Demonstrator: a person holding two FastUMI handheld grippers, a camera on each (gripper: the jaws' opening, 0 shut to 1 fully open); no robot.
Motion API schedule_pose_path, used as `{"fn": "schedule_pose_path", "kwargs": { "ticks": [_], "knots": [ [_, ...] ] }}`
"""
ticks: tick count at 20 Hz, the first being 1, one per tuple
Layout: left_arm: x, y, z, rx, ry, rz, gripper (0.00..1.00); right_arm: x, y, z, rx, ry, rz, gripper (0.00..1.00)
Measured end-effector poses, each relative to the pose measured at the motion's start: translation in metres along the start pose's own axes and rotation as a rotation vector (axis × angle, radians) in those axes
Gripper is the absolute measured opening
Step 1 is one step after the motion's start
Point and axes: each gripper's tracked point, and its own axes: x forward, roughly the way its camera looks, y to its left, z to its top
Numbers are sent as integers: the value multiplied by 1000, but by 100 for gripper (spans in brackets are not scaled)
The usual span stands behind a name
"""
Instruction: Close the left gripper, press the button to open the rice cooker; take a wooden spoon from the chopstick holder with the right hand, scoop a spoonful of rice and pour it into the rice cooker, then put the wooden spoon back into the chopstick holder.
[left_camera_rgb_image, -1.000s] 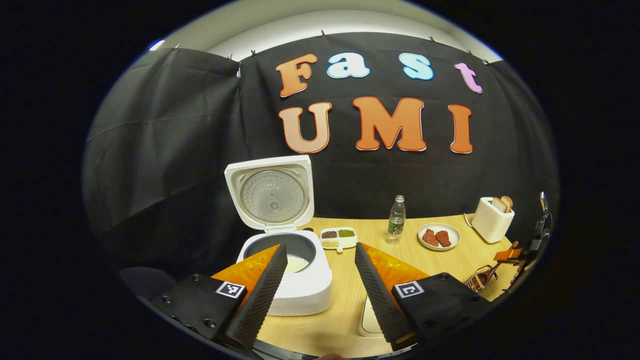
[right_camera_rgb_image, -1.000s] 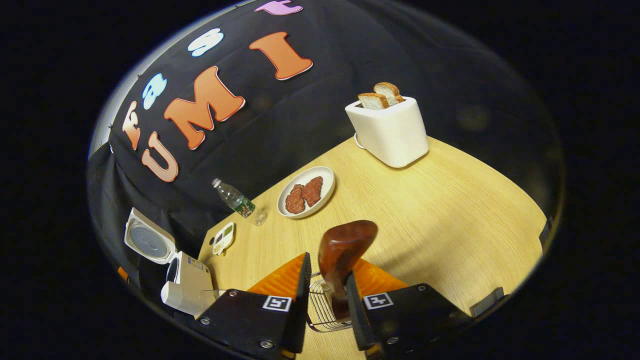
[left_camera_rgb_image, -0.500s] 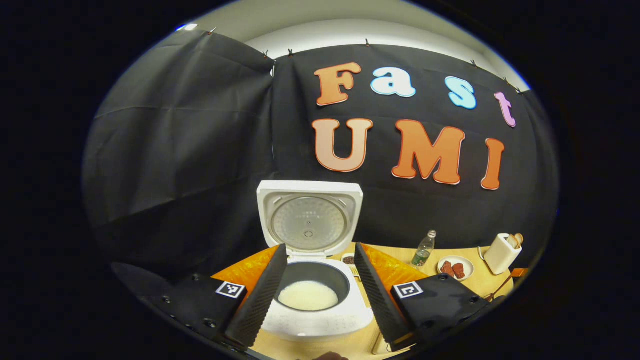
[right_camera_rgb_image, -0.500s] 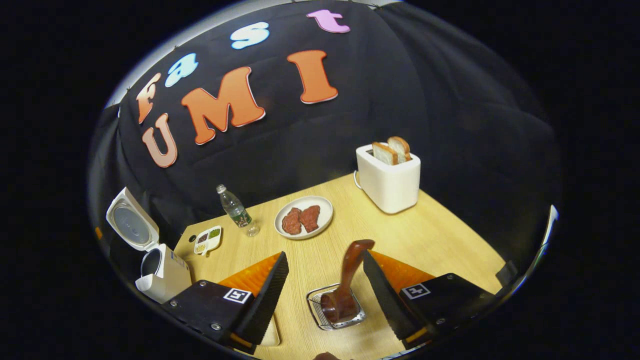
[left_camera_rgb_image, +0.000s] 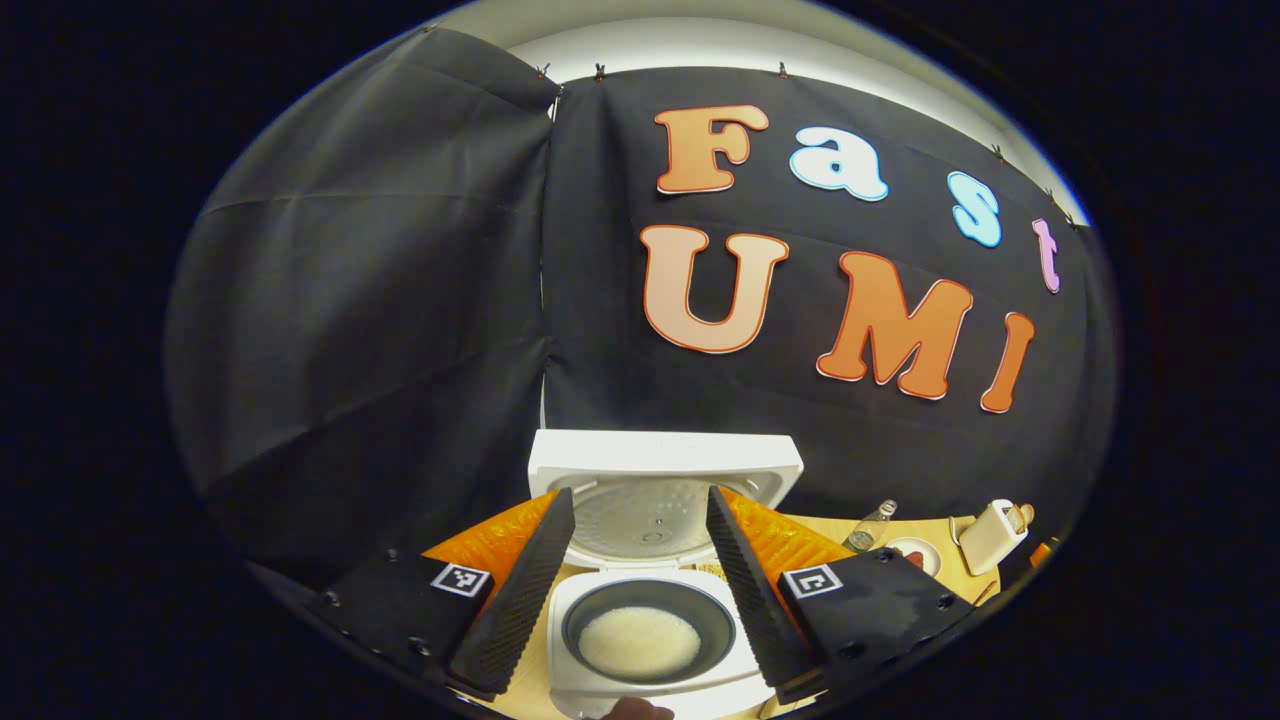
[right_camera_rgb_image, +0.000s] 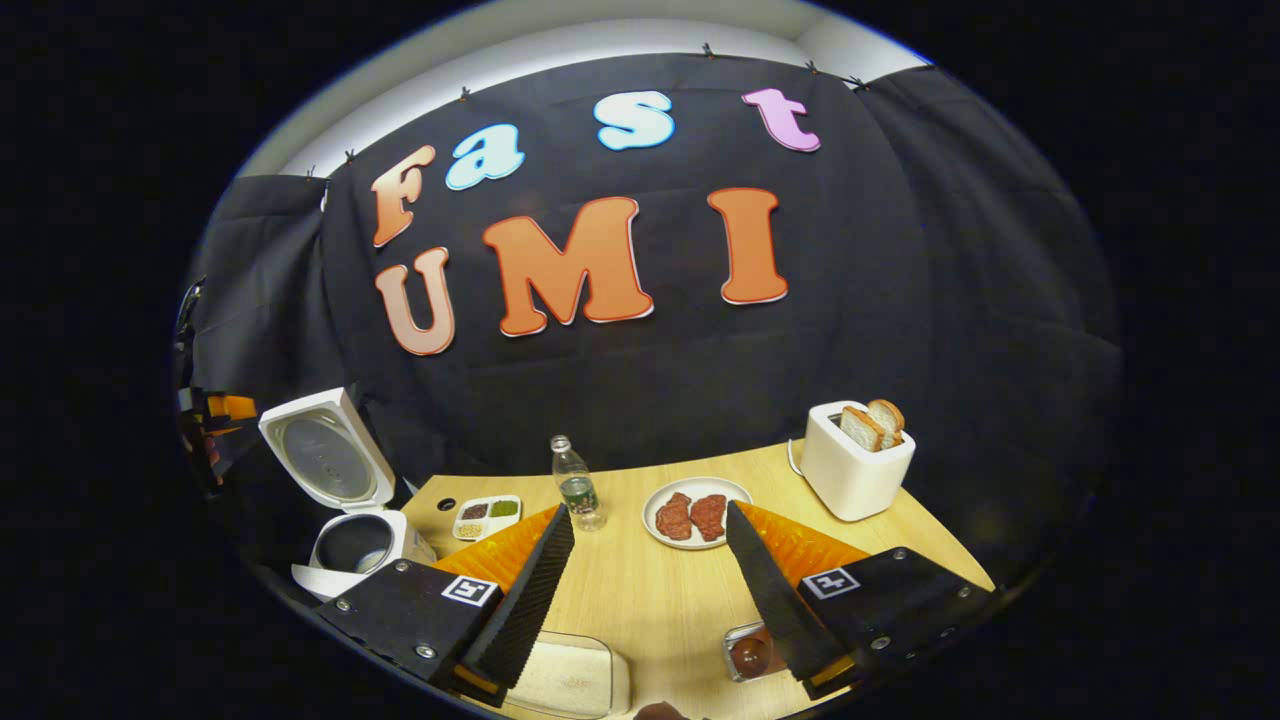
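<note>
The wooden spoon (right_camera_rgb_image: 750, 655) looked a light, stiff thing, smooth and dark with a reddish polish, so likely to slip a little under flat pads; the best hold seemed to be across the handle's upper end, square-on, since only that rounded end stood out of the wire chopstick holder (right_camera_rgb_image: 733, 640). The holder sat on the table (right_camera_rgb_image: 650, 590) near the front edge, just beside the right gripper (right_camera_rgb_image: 648, 585) and partly behind one of its fingers. That gripper was spread wide and held nothing, with the spoon apart from both fingers, so by this reading the spoon was back in its place.

A clear container of rice (right_camera_rgb_image: 565, 680) lay on the table below the right gripper's other finger. Further off stood a water bottle (right_camera_rgb_image: 576, 485), a plate of meat (right_camera_rgb_image: 697, 513), a small divided dish of grains (right_camera_rgb_image: 484, 513) and a white toaster with bread (right_camera_rgb_image: 857, 457).

The rice cooker (left_camera_rgb_image: 640, 640) stood with its lid (left_camera_rgb_image: 665, 480) upright and a pale layer of rice (left_camera_rgb_image: 638, 640) in the dark inner pot. The left gripper (left_camera_rgb_image: 640, 585) hung over it, fingers spread and empty, framing the pot.
</note>
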Motion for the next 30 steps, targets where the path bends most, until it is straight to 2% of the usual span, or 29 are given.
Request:
{"fn": "schedule_pose_path", "kwargs": {
  "ticks": [3, 4, 5, 7, 8, 9, 10, 12, 14, 16, 17, 19, 20, 21, 23, 25, 27, 30],
  "knots": [
    [43, -8, 14, -2, 12, -8, 91, -2, 30, 8, -4, -17, 40, 95],
    [56, -11, 17, -6, 17, -11, 94, -4, 37, 12, -9, -25, 47, 95],
    [69, -13, 18, -4, 32, -11, 91, -6, 43, 15, -14, -35, 53, 95],
    [98, -13, 22, 14, 49, 18, 94, -11, 54, 23, -29, -61, 59, 95],
    [110, -10, 21, 19, 60, 37, 91, -13, 58, 24, -40, -67, 66, 95],
    [121, -11, 18, 18, 72, 43, 94, -14, 62, 24, -52, -68, 67, 95],
    [132, -14, 12, 16, 100, 43, 91, -14, 65, 24, -63, -67, 70, 95],
    [141, -12, 6, 41, 141, 48, 94, -14, 69, 26, -78, -66, 70, 95],
    [147, -13, 1, 67, 178, 48, 93, -14, 71, 25, -78, -64, 74, 95],
    [137, -16, -5, 40, 209, 64, 91, -10, 75, 17, -65, -42, 85, 95],
    [129, -15, -10, 38, 230, 77, 94, -7, 77, 15, -61, -31, 93, 95],
    [112, -14, -23, 35, 264, 117, 94, -5, 86, 11, -65, -8, 124, 95],
    [102, -14, -31, 27, 278, 133, 92, -3, 90, 10, -71, -1, 136, 95],
    [94, -16, -38, 24, 279, 155, 95, 2, 91, 12, -76, -4, 142, 95],
    [74, -16, -60, 40, 266, 190, 95, 5, 101, 12, -66, -3, 163, 95],
    [56, -30, -103, 36, 343, 161, 95, 5, 113, 10, -59, 10, 200, 95],
    [39, -35, -140, 8, 414, 152, 95, 8, 115, 9, -73, 12, 206, 95],
    [19, -30, -170, 20, 449, 164, 94, 8, 125, 2, -78, 30, 229, 95]
  ]
}}
